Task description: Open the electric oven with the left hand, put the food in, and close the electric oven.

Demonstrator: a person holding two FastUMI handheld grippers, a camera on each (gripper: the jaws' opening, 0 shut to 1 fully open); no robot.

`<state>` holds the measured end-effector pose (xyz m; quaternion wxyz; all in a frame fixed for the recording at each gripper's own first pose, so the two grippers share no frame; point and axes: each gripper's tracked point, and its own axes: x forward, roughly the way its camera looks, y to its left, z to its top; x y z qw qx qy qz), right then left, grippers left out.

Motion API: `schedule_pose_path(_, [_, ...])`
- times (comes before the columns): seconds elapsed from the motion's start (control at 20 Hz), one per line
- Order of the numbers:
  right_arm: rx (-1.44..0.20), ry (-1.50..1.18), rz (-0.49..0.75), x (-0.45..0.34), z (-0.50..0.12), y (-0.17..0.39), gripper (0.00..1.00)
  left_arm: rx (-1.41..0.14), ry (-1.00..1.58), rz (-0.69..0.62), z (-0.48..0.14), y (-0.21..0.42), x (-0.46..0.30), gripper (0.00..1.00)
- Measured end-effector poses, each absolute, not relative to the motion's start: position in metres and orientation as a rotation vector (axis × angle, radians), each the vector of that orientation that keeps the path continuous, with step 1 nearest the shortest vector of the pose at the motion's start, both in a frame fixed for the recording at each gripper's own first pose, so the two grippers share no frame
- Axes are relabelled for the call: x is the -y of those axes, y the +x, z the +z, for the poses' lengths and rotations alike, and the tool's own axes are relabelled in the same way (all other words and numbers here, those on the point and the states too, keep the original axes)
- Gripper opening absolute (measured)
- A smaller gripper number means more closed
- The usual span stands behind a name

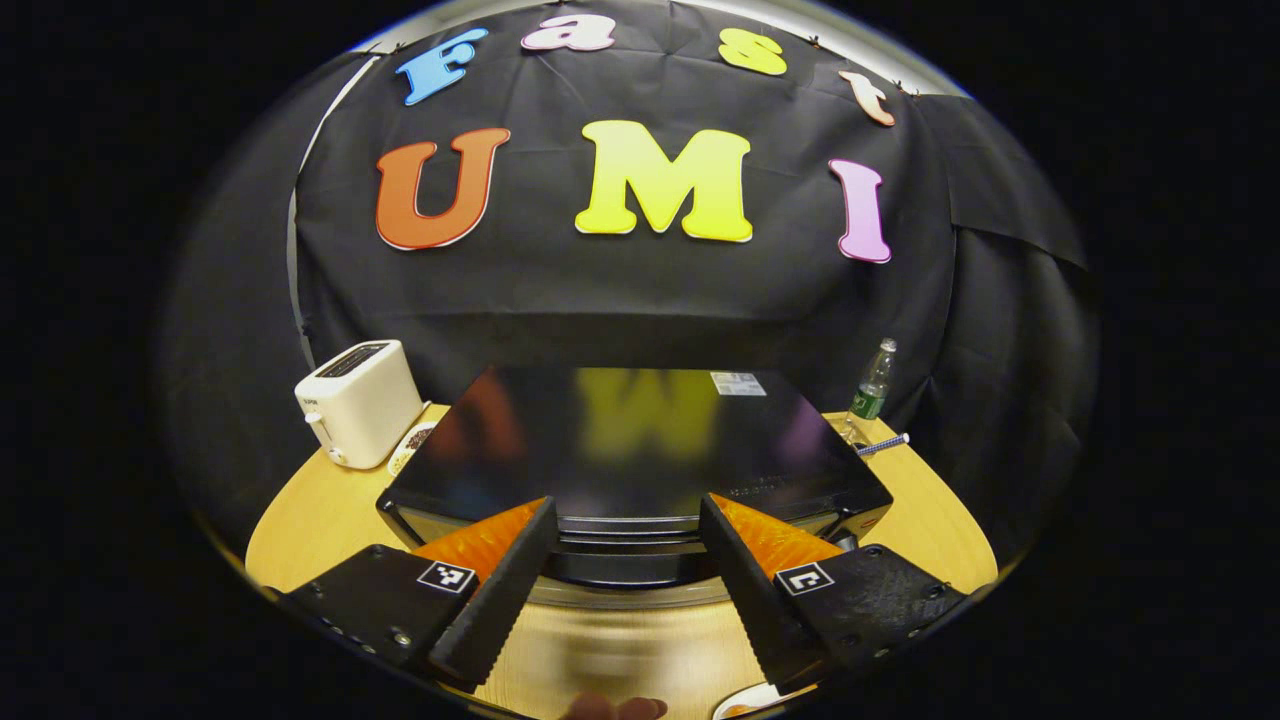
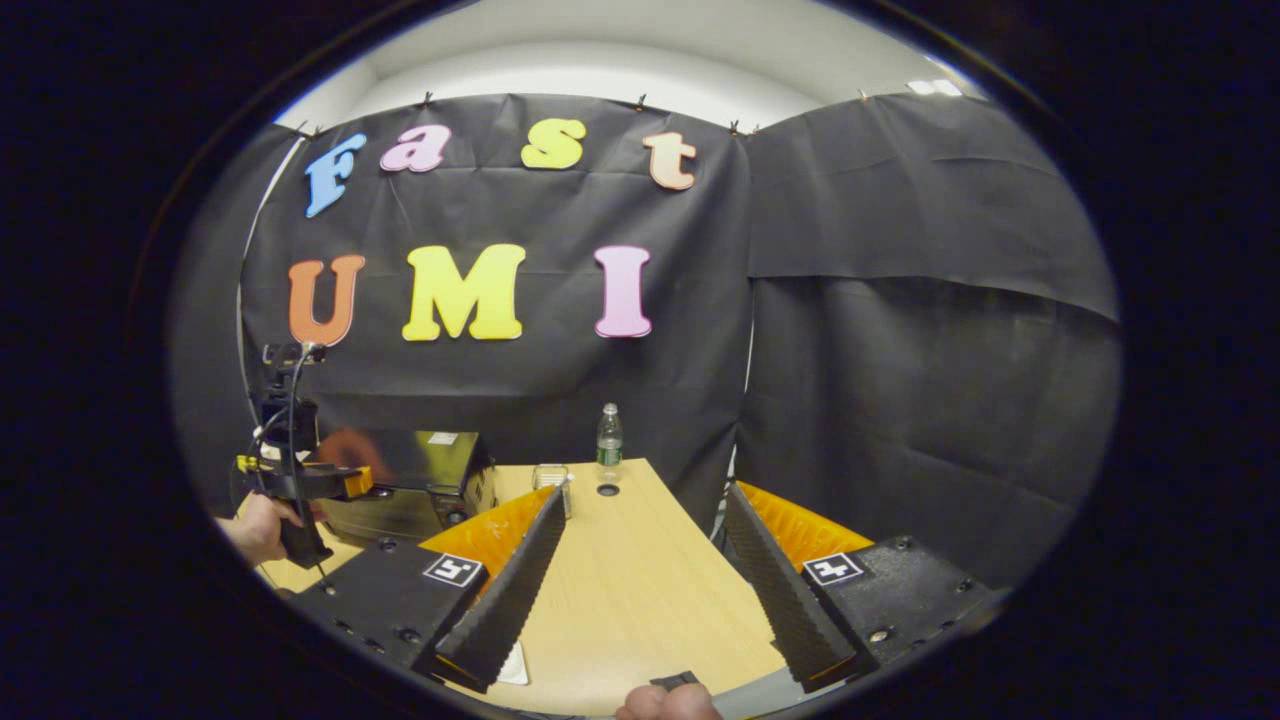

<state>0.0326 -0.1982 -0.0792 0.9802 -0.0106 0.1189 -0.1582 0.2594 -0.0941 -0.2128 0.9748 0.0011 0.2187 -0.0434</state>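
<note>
Pale wood is what we see first: a table (image 1: 300, 520) carrying the black electric oven (image 1: 640, 440), which sits squarely ahead of the left gripper (image 1: 628, 555) in the left gripper view. We find that gripper's fingers spread wide, pinching nothing, raised in front of the oven's top front edge with the glossy lid-like roof stretching away beyond them. We cannot tell from this angle whether the oven door is open. To the oven's left stands a white toaster (image 1: 360, 402) with a small dish (image 1: 410, 447) just beside it; to its right, near the wall, stands a green-labelled plastic bottle (image 1: 873, 388) with a pen-like stick (image 1: 883, 444) lying near it. At the bottom edge a white plate rim (image 1: 745, 703) shows. In the right gripper view, the right gripper (image 2: 640, 555) is likewise spread apart and empty over bare tabletop, while farther left we see a hand (image 2: 262, 528) holding the other gripper in front of the oven.
</note>
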Motion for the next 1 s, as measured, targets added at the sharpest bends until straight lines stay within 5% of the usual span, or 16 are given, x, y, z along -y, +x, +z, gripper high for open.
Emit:
schedule_pose_path(0.55, [-0.237,0.003,-0.289,0.18,-0.081,0.03,0.99,-0.482,0.053,-0.103,-0.221,0.224,0.093,0.97])
schedule_pose_path(1.0, [-0.241,0.007,-0.219,0.152,-0.085,0.015,0.99,-0.683,-0.031,-0.089,-0.274,0.134,0.081,0.95])
